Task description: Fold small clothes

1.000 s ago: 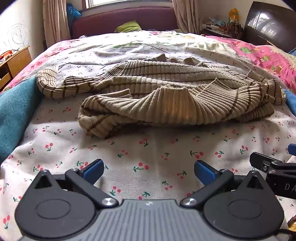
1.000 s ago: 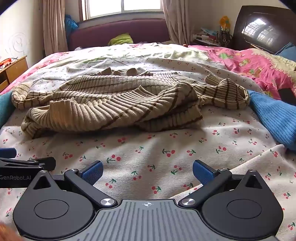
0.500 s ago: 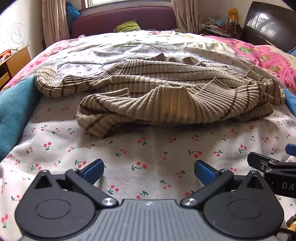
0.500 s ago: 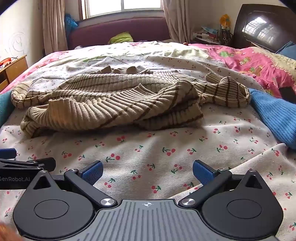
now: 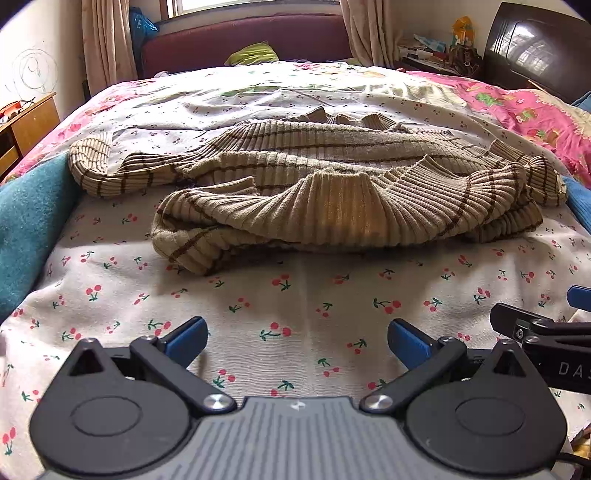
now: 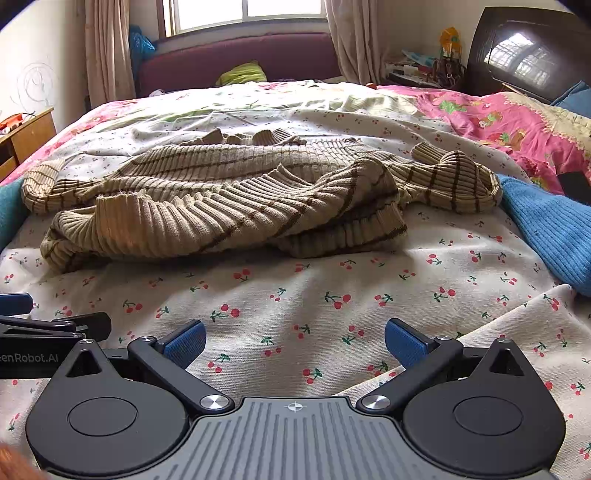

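Striped sweater (image 5: 332, 192) bunched ahead, apart from both hand-held grippers (image 5: 297, 338) (image 6: 295, 338), wide open, empty

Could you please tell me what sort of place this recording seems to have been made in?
Most likely a home bedroom: a bed spread with a white cherry-print sheet, a padded maroon headboard under a curtained window, and a wooden bedside cabinet. A beige brown-striped ribbed sweater lies crumpled on it.
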